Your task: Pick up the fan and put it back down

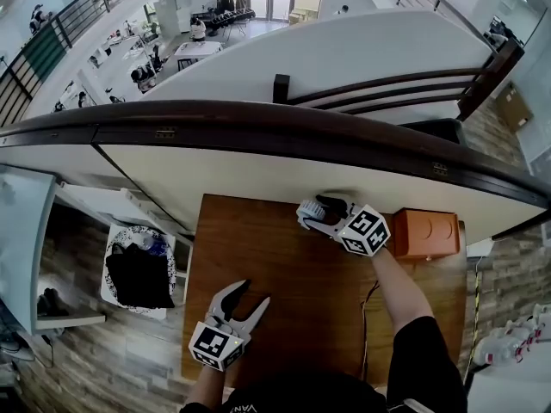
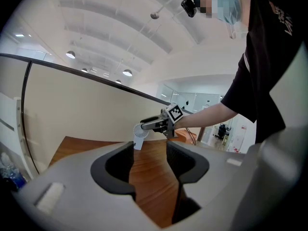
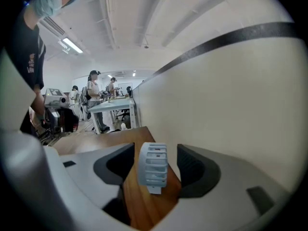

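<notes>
The small white slatted plastic fan (image 3: 153,170) stands upright on the brown wooden desk (image 1: 284,265), at its far edge just beside the cream wall (image 3: 231,105). The right gripper (image 1: 306,216) reaches it on an outstretched forearm, tilted downward. Its 2 fingers (image 3: 192,170) stand wide, 1 on each side of the fan, with a gap showing on both sides. The left gripper (image 1: 256,292) sits low near the desk's near edge, pointing toward the fan and well apart from it, fingers spread with only bare wood between. The head view alone shows the orange rectangular box (image 1: 426,233) behind the right gripper. Only the right gripper view shows the clearance around the fan.
</notes>
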`<state>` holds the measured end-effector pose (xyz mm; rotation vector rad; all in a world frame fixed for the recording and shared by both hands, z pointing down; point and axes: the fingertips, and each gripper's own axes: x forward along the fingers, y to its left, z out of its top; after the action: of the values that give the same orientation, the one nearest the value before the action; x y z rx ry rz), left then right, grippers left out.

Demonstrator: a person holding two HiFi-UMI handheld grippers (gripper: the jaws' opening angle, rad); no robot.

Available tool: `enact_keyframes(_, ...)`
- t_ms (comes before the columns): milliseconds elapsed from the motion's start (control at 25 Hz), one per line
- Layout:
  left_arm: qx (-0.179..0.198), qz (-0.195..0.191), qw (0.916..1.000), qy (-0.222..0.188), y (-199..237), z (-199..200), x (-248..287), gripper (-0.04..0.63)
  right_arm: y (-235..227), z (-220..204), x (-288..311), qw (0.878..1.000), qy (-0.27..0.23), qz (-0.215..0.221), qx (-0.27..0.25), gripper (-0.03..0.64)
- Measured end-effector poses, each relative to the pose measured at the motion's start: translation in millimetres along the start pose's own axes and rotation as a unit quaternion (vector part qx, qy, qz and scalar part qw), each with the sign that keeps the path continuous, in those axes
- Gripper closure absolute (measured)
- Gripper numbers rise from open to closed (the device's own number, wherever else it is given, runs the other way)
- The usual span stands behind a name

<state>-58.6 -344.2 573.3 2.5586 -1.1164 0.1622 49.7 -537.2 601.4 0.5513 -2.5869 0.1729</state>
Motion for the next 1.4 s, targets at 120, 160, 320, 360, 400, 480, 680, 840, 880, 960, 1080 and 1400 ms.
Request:
enact_keyframes(120, -0.004, 0.005, 1.0000, -0.001, -8, 0, -4, 0.394, 2, 5, -11, 1.000, -0.012, -0.011, 0.009, 0.370)
enact_keyframes(160, 0.002, 0.005, 1.0000, -0.004, -10, -1, -5, 0.394, 2, 7, -15, 1.000, -0.019, -0.017, 0.013, 0.370)
enact_keyframes(320, 0.014, 0.010, 0.9998, -0.012, -22, 4, -10, 0.393, 9, 21, -45, 0.996, -0.065, -0.059, 0.035, 0.371)
enact_keyframes(360, 0.017, 0.012, 0.9997, -0.014, -25, 6, -13, 0.394, 12, 23, -55, 0.993, -0.077, -0.076, 0.039, 0.371)
enact_keyframes(400, 0.020, 0.015, 0.9995, -0.017, -29, 8, -16, 0.394, 17, 26, -66, 0.991, -0.088, -0.091, 0.042, 0.371)
enact_keyframes(480, 0.026, 0.020, 0.9992, -0.021, -36, 13, -22, 0.394, 31, 29, -86, 0.987, -0.103, -0.116, 0.041, 0.371)
enact_keyframes(680, 0.037, 0.037, 0.9981, -0.031, -61, 18, -40, 0.394, 69, 30, -135, 0.977, -0.132, -0.161, 0.051, 0.396)
enact_keyframes(840, 0.034, 0.053, 0.9972, -0.040, -82, 16, -52, 0.394, 102, 22, -169, 0.970, -0.148, -0.177, 0.071, 0.419)
enact_keyframes(880, 0.032, 0.057, 0.9970, -0.042, -88, 15, -55, 0.394, 111, 19, -177, 0.970, -0.151, -0.177, 0.073, 0.420)
enact_keyframes(960, 0.025, 0.065, 0.9966, -0.045, -100, 14, -58, 0.394, 128, 14, -191, 0.970, -0.155, -0.174, 0.073, 0.423)
enact_keyframes(1080, 0.022, 0.073, 0.9960, -0.047, -120, 8, -67, 0.394, 157, 8, -214, 0.969, -0.160, -0.174, 0.069, 0.428)
enact_keyframes(1400, 0.023, 0.090, 0.9939, -0.058, -176, -7, -86, 0.394, 216, -16, -286, 0.956, -0.195, -0.197, 0.095, 0.512)
